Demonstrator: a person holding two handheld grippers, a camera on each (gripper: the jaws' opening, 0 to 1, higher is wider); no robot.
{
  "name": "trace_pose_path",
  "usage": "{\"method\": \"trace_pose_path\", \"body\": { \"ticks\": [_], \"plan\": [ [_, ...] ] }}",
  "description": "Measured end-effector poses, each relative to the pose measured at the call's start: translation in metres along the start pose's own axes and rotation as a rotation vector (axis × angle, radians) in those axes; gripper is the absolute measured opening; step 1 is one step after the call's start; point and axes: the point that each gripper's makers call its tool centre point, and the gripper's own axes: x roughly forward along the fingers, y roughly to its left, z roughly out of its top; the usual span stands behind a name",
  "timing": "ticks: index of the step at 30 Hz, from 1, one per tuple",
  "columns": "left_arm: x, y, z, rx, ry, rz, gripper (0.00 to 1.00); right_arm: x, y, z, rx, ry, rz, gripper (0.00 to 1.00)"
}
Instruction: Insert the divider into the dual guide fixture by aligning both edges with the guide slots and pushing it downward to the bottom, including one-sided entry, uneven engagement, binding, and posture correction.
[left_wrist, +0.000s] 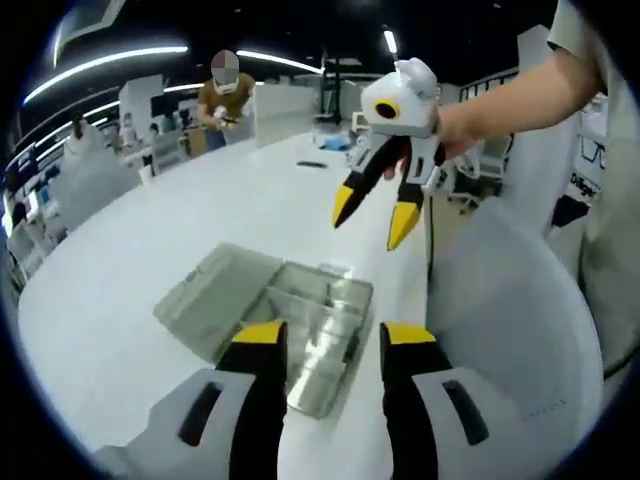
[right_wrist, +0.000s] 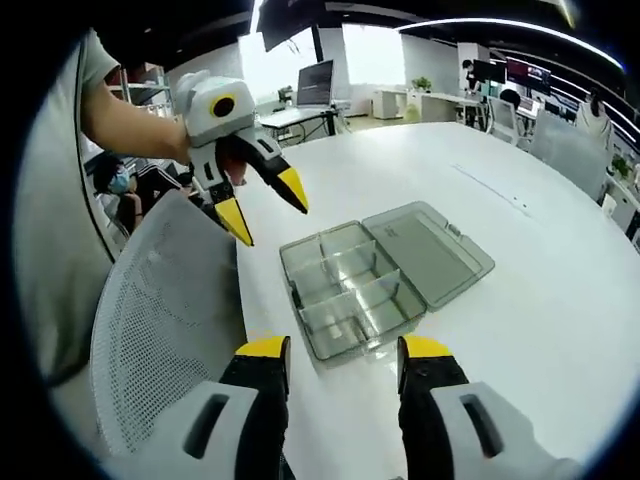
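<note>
A clear plastic compartment box (left_wrist: 330, 300) lies open on the white table, its lid (left_wrist: 215, 288) folded flat to the left. Thin clear dividers (right_wrist: 345, 268) stand inside the box (right_wrist: 350, 290), splitting it into several cells. My left gripper (left_wrist: 333, 340) hovers open just in front of the box with nothing between its jaws. My right gripper (right_wrist: 343, 352) is also open and empty, near the box's front edge. Each gripper shows in the other view, held in the air by a hand: the right gripper (left_wrist: 372, 220) and the left gripper (right_wrist: 267, 208), both with jaws spread and nothing held.
A white mesh chair back (right_wrist: 165, 310) stands at the table's edge beside the box, also seen as the chair (left_wrist: 500, 310). A small dark object (left_wrist: 312, 163) lies farther along the table (left_wrist: 150, 230). A person (left_wrist: 225, 95) works at the far end.
</note>
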Motion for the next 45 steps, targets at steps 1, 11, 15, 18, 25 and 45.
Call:
{"method": "trace_pose_path", "body": {
  "ticks": [1,11,15,18,25,45],
  "plan": [
    [0.000,0.000,-0.001,0.000,0.002,-0.002,0.35,0.000,-0.001,-0.002,-0.008,0.009,-0.002,0.39],
    [0.001,-0.002,0.003,0.004,-0.013,0.000,0.38,0.005,-0.016,-0.017,-0.044,0.077,-0.008,0.38],
    [0.000,-0.002,0.005,0.000,-0.021,0.006,0.40,0.010,-0.020,-0.023,-0.065,0.109,-0.007,0.38],
    [-0.001,-0.003,0.006,-0.008,-0.026,0.010,0.41,0.013,-0.023,-0.028,-0.074,0.131,-0.007,0.38],
    [-0.001,-0.003,0.005,-0.043,-0.042,0.029,0.53,0.018,-0.029,-0.037,-0.106,0.178,-0.006,0.39],
    [0.002,-0.005,0.001,-0.060,-0.047,0.040,0.66,0.032,-0.042,-0.058,-0.195,0.287,0.023,0.38]
  ]
}}
